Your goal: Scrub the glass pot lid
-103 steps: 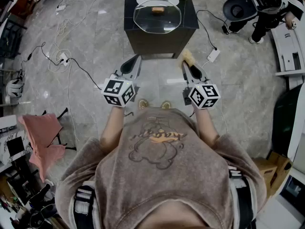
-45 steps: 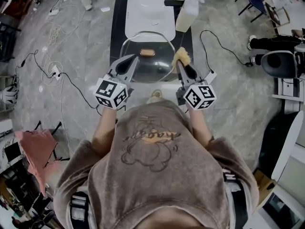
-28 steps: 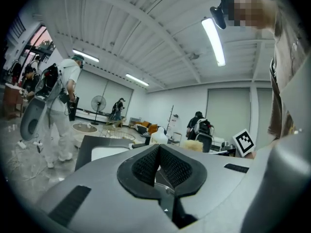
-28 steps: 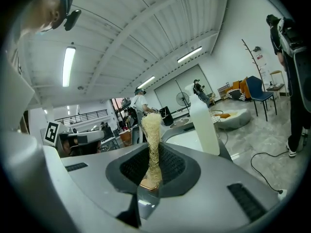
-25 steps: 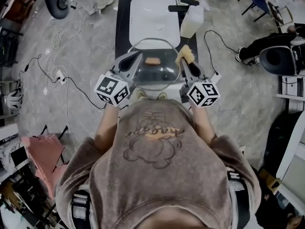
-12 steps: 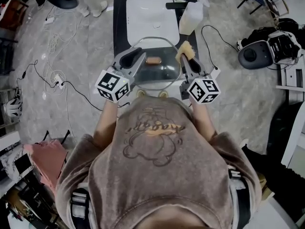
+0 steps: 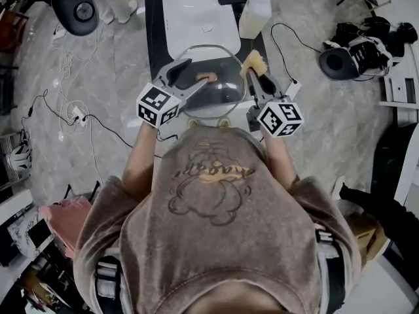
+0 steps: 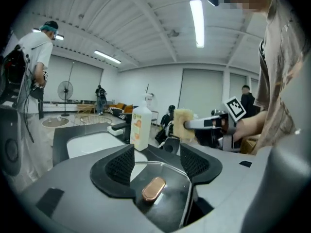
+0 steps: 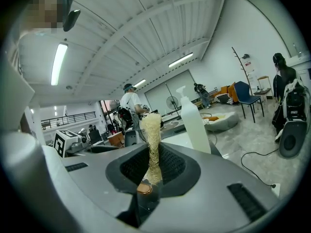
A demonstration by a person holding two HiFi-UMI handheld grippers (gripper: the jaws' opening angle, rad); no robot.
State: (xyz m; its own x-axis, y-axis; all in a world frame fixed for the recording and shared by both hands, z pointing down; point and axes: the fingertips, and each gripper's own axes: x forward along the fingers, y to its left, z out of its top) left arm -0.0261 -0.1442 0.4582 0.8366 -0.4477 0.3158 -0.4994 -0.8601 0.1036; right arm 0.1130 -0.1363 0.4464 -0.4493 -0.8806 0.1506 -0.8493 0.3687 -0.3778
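The glass pot lid (image 7: 219, 93) lies on a dark table (image 7: 152, 25) in front of me, its copper knob (image 7: 207, 78) facing up. My left gripper (image 7: 188, 77) has just been opening its jaws and now stands open. In the left gripper view the knob (image 8: 153, 188) sits low between the jaws, and the pads are apart from it. My right gripper (image 7: 256, 77) is shut on a yellow scrub sponge (image 7: 253, 61) over the lid's right rim. In the right gripper view the sponge (image 9: 151, 135) stands upright between the pads.
A white basin (image 7: 196, 15) sits on the table behind the lid, with a white pump bottle (image 7: 254, 15) to its right. Cables (image 7: 72, 110) trail over the floor on the left. A round black device (image 7: 78, 8) stands at the far left.
The left gripper's jaws have opened and it has dropped toward the lid's knob. The right gripper stays put with the sponge.
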